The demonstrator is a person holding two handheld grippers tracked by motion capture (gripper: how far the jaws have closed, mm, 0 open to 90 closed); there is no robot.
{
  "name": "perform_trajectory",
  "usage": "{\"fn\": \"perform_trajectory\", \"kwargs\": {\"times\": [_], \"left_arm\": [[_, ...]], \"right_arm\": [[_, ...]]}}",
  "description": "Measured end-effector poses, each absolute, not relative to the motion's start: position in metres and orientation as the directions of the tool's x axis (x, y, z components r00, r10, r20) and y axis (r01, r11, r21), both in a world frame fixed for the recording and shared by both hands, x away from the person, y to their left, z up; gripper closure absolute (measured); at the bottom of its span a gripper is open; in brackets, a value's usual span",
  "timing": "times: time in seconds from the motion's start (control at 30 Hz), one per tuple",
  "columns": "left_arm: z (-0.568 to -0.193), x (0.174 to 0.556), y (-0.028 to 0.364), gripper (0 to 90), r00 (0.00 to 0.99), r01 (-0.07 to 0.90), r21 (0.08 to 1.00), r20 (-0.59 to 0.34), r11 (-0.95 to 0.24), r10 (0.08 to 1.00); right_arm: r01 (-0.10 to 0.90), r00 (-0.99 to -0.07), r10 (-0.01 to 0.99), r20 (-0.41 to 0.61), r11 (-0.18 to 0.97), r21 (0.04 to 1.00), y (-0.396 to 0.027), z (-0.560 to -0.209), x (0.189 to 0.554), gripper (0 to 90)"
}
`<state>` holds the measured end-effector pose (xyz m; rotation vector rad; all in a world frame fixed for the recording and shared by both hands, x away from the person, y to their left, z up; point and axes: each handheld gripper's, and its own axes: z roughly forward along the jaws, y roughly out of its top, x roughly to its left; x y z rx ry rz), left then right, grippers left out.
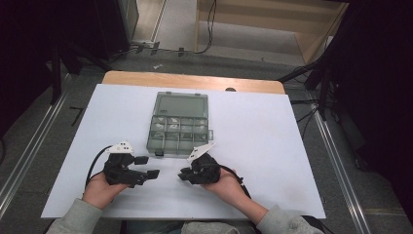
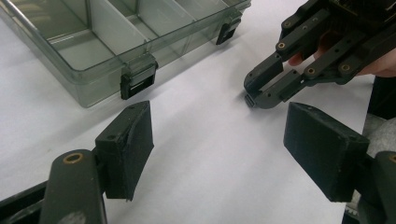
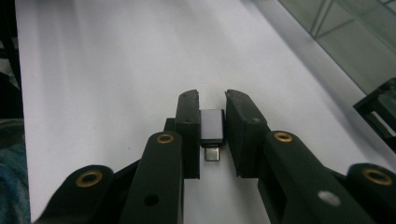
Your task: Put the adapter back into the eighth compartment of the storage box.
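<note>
R gripper [image 3: 212,135] fingers clamp small USB adapter [image 3: 211,127] flat on table [image 1: 272,141], prob. to lift it toward organizer box [image 1: 179,122]; L gripper [image 2: 219,154] fingers wide open, empty, waiting nearby.

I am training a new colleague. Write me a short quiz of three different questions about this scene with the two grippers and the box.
1. True or false: the right gripper is shut on a small grey adapter.
2. The left gripper is: A) open with nothing between its jaws, B) holding the adapter, C) gripping a latch.
3. What does the white table carry behind the grippers?

Key
1. True.
2. A.
3. A clear compartment box, its lid open.
</note>
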<state>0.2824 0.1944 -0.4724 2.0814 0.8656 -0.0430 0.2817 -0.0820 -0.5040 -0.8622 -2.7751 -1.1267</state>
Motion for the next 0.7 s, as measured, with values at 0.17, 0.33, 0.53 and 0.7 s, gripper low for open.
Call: {"fn": "perform_trajectory", "kwargs": {"times": [0.17,0.33,0.53,0.7], "left_arm": [[-0.472,0.285,0.19,23.9,0.768,0.586,0.705,-0.327,-0.4,0.551],[-0.473,0.289,0.186,23.9,0.777,0.58,0.705,-0.327,-0.408,0.538],[-0.472,0.292,0.18,23.9,0.787,0.572,0.705,-0.327,-0.419,0.524],[-0.472,0.295,0.176,24.0,0.793,0.566,0.705,-0.326,-0.427,0.514]], "right_arm": [[0.514,-0.836,0.499,0.23,0.563,0.648,-0.09,-0.5,0.282,73.5],[0.527,-0.824,0.513,0.24,0.541,0.655,-0.098,-0.497,0.284,73.4],[0.544,-0.812,0.524,0.257,0.52,0.658,-0.106,-0.495,0.284,73.5],[0.555,-0.8,0.541,0.261,0.5,0.666,-0.113,-0.492,0.283,73.4]]}}
